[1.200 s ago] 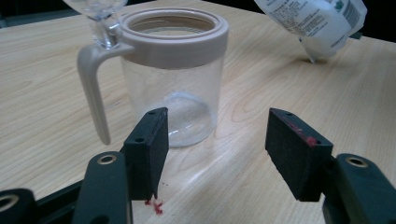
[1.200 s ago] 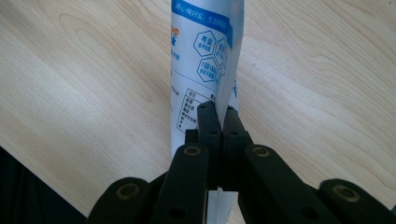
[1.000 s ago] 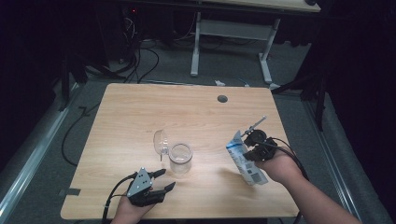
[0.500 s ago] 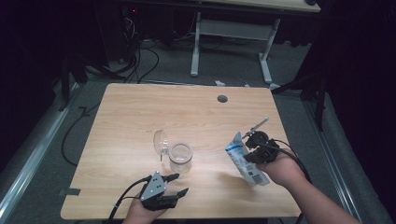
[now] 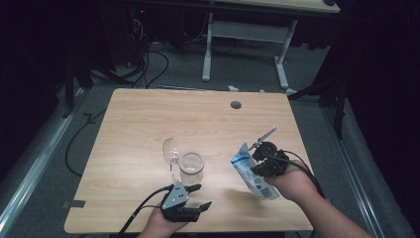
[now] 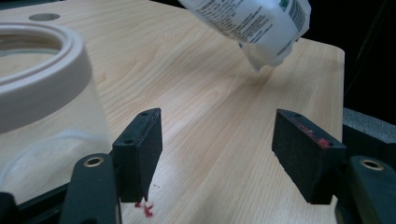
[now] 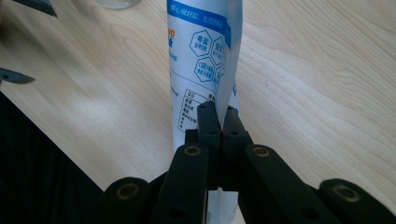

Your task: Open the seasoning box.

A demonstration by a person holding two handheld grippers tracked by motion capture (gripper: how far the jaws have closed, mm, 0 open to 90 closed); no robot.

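Overhead, the right claw (image 5: 261,161) is clenched on a white-and-blue pouch (image 5: 250,171) held tilted near the worktop's (image 5: 138,124) right edge, well apart from the glass jar (image 5: 191,168). Alongside the jar, the left claw (image 6: 219,154) is released with nothing between its jaws, which have just been opening. Lastly, the right gripper view confirms both jaws pinching the pouch (image 7: 201,60) edge.

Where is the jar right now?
In the high view the open jar stands near the table's middle, its lid beside it at upper left, the left gripper just below it and the pouch to its right.
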